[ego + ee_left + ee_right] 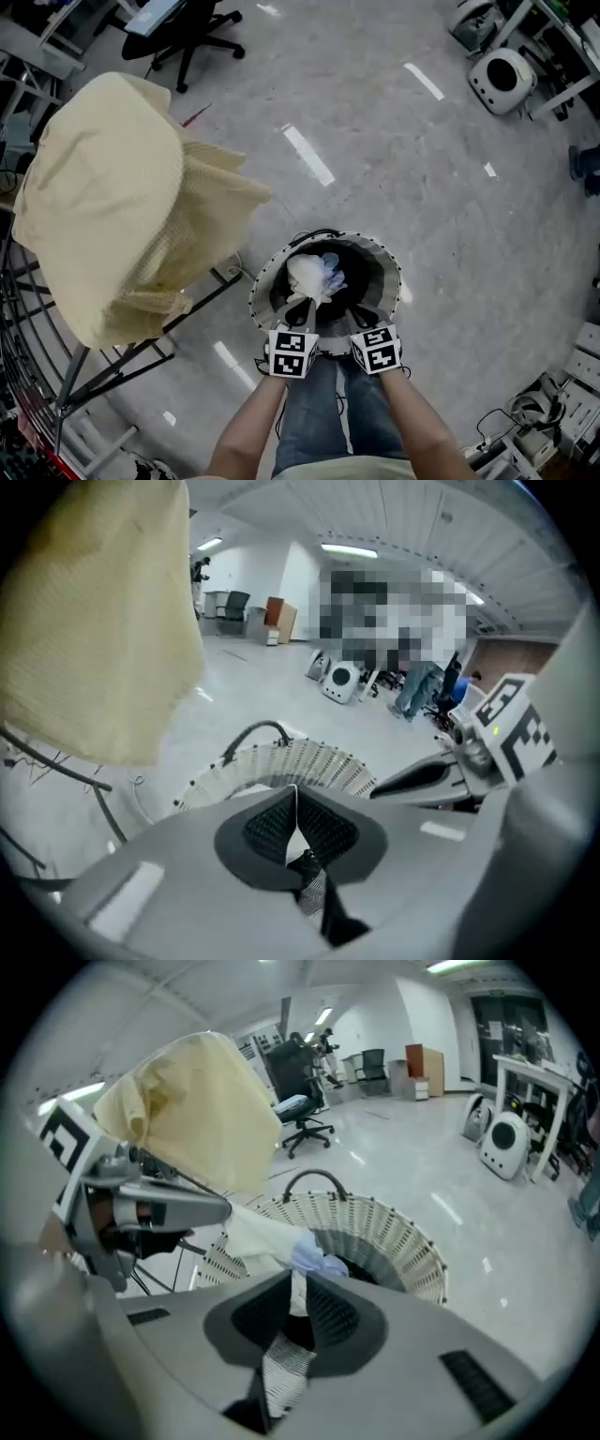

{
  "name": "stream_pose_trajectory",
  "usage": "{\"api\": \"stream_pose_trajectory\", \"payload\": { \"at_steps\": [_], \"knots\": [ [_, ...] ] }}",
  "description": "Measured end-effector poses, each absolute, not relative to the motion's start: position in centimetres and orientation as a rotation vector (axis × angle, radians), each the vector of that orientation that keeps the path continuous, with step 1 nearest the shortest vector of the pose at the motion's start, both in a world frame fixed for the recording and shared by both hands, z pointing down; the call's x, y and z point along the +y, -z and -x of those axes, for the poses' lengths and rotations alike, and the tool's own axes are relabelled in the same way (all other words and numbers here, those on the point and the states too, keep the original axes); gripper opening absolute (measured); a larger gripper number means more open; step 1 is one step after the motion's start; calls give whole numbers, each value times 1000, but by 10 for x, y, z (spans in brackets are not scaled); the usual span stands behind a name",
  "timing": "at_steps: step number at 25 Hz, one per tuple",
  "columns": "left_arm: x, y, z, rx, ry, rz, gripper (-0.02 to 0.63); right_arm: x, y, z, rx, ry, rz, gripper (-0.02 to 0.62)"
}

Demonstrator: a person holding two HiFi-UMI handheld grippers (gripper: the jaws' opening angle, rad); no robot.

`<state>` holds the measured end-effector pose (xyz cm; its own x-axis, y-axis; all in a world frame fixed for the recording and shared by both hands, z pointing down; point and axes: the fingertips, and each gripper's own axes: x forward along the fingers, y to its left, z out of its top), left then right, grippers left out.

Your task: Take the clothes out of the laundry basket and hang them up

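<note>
1. Cream waffle-weave cloth is the largest thing in sight. It hangs draped over a dark wire drying rack at the left of the head view, well apart from the basket. The rack's lower bars are bare.
2. The white woven laundry basket stands on the grey floor, just ahead of the person's knees and directly under both hands.
3. The white garment, with a pale blue part bunched against it, sits over the basket's mouth and is gathered up toward the jaws. Whether its lower end is inside the basket I cannot tell.
4. The left hand-held gripper has its pads pressed together on a striped edge of the fabric. The right hand-held gripper pinches a white fold and more of the striped cloth. The two sit side by side and close together, so the garment between them is bunched rather than stretched out.
5. The rack lies to the left of both hands in the head view, so the left hand-held gripper is the nearer one. As I judge it, the carry should go leftward with that hand leading. The hands should then draw apart so that the garment's long edge runs along a free bar, clear of the cream cloth.
</note>
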<state>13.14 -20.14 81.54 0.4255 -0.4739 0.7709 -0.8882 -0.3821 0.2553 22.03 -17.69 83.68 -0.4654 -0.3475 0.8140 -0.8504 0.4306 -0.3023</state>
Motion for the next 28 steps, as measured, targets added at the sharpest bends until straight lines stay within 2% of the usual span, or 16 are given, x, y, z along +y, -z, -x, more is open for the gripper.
{"api": "stream_pose_trajectory", "payload": {
  "at_steps": [4,16,23,28],
  "knots": [
    [-207,-732,-121,-1250,-658,-2025,15,-176,-790,-217,-2053,-834,-939,86],
    [-197,-518,-99,-1494,-426,-2127,14,-204,-689,-207,-2137,-544,-792,104],
    [-177,-415,-56,-1707,-289,-2144,15,-215,-629,-138,-2299,-339,-533,107],
    [-154,-363,-31,-1860,-188,-2122,15,-195,-582,-69,-2393,-57,-191,114]
  ]
}}
